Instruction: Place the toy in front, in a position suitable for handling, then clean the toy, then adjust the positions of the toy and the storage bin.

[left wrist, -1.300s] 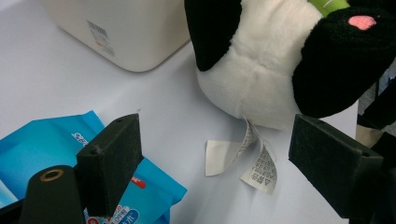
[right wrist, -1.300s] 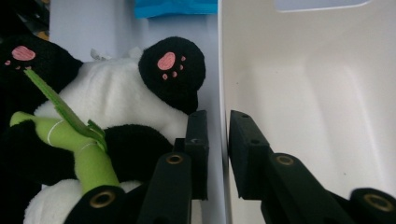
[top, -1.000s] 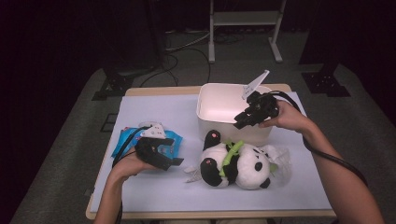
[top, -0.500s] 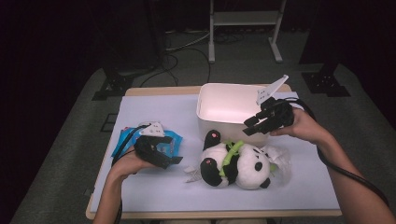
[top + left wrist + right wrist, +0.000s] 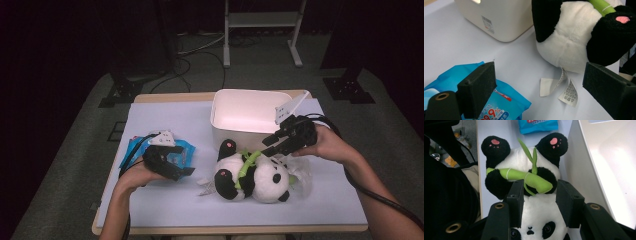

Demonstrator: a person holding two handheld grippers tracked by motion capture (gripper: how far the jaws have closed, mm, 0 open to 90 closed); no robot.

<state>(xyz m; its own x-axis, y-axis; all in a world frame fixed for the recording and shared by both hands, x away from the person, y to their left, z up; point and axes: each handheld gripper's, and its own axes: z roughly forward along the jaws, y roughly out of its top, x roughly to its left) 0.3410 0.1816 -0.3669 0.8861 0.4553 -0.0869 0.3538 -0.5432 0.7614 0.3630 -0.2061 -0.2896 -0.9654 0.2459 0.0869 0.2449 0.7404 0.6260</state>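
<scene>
Your right tool (image 5: 270, 141), jaws just widening and empty, hangs above the panda (image 5: 252, 175) at the bin's (image 5: 235, 127) 6 o'clock, lined up for pickup; left tool (image 5: 186, 161) rests wide open, holding nothing.

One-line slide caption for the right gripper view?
Right gripper, jaws apart, poised over a black-and-white plush panda hugging green bamboo, beside a white plastic bin.

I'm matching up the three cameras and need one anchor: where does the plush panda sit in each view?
High view: the plush panda lies low of centre, in front of the white bin.
Left gripper view: its body and one paw are at upper right, its tags trailing below.
Right gripper view: it is central, feet at top, face at the bottom edge.
Shared landmark: the blue wipes pack.
</scene>
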